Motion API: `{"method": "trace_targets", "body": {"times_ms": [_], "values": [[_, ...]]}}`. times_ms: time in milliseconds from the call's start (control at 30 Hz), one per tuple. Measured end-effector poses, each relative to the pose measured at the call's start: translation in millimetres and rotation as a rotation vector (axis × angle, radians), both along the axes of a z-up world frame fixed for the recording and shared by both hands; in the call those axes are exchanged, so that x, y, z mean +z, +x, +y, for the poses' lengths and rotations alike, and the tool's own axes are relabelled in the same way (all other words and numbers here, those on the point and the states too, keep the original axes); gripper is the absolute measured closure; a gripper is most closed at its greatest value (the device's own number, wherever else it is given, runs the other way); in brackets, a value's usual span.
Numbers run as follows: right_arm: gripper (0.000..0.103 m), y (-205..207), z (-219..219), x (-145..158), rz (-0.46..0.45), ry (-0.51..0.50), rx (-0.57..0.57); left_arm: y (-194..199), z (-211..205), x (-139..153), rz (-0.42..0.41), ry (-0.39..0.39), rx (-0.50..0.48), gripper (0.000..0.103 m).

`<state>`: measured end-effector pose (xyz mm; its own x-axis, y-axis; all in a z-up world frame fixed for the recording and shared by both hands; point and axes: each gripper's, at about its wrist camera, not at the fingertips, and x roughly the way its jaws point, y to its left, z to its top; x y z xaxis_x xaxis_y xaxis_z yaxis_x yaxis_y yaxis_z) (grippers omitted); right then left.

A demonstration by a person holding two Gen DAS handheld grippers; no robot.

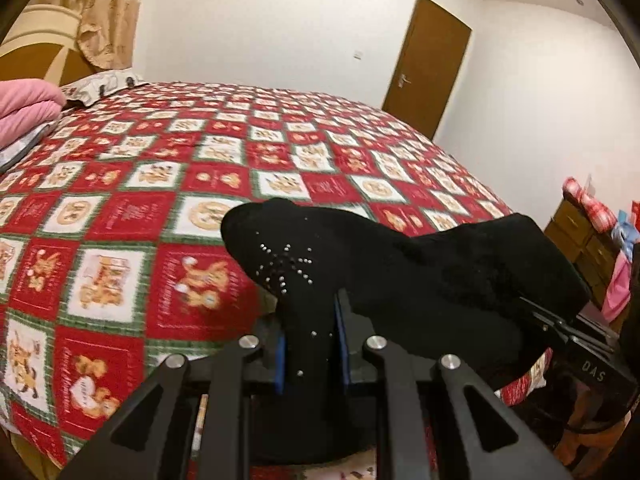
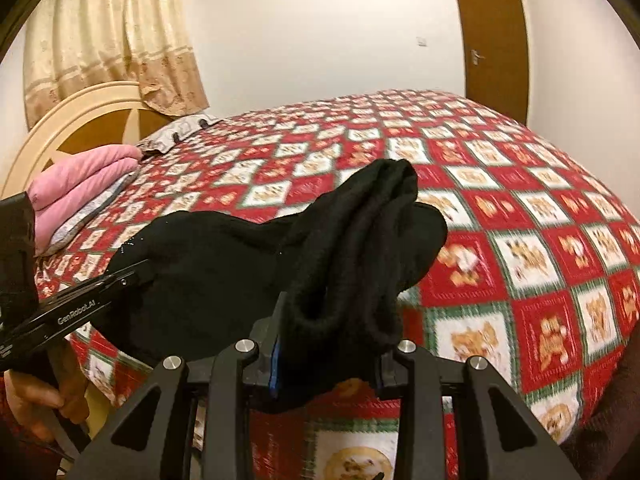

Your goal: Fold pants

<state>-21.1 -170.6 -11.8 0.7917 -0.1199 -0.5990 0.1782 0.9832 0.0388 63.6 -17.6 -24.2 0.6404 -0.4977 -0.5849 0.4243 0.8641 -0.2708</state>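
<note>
A pair of black pants (image 1: pixel 400 272) hangs bunched in the air above a bed, stretched between two handheld grippers. In the left wrist view the dark fabric fills the lower centre and runs toward the right edge of the frame; a starburst of small silver studs (image 1: pixel 286 266) glints on it left of centre. The left gripper (image 1: pixel 310 344) sits at the bottom centre, its blue-lined jaws clenched on a fold of the pants that rises between them. At the right edge of that view the right gripper (image 1: pixel 556 320) reaches in, its jaws clamped on the far end of the cloth.

In the right wrist view the pants (image 2: pixel 248 264) drape from the centre toward the left, with a thick ribbed band (image 2: pixel 360 248) heaped over the right gripper (image 2: pixel 332 348) at the bottom centre; its jaws grasp that bunched band. The left gripper (image 2: pixel 132 276) enters from the left edge, closed on the other end of the fabric, and a bare hand (image 2: pixel 44 400) holds its handle in the lower left corner.

Beneath the pants lies the bed (image 1: pixel 160 184), covered in a red, white and green patchwork quilt. Folded pink bedding (image 2: pixel 80 184) rests at centre left. A cream headboard (image 2: pixel 80 108) and beige curtain (image 2: pixel 108 36) stand in the upper left, and a brown door (image 2: pixel 496 36) in the upper right.
</note>
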Motion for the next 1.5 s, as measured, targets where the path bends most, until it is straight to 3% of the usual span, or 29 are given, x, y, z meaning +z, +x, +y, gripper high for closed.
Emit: {"method": "trace_targets", "body": {"times_ms": [300, 700, 1100, 1500], "values": [[0.070, 45, 45, 18, -0.039, -0.051, 0.146, 22, 40, 11, -0.039, 0.011, 0.119, 0.083], [0.070, 100, 98, 26, -0.076, -0.032, 0.274, 48, 93, 22, -0.102, 0.065, 0.292, 0.083], [0.070, 120, 113, 25, -0.083, -0.043, 0.274, 70, 100, 19, -0.095, 0.065, 0.316, 0.083], [0.070, 136, 101, 31, -0.075, -0.064, 0.227, 95, 80, 17, -0.069, 0.038, 0.265, 0.083]]}}
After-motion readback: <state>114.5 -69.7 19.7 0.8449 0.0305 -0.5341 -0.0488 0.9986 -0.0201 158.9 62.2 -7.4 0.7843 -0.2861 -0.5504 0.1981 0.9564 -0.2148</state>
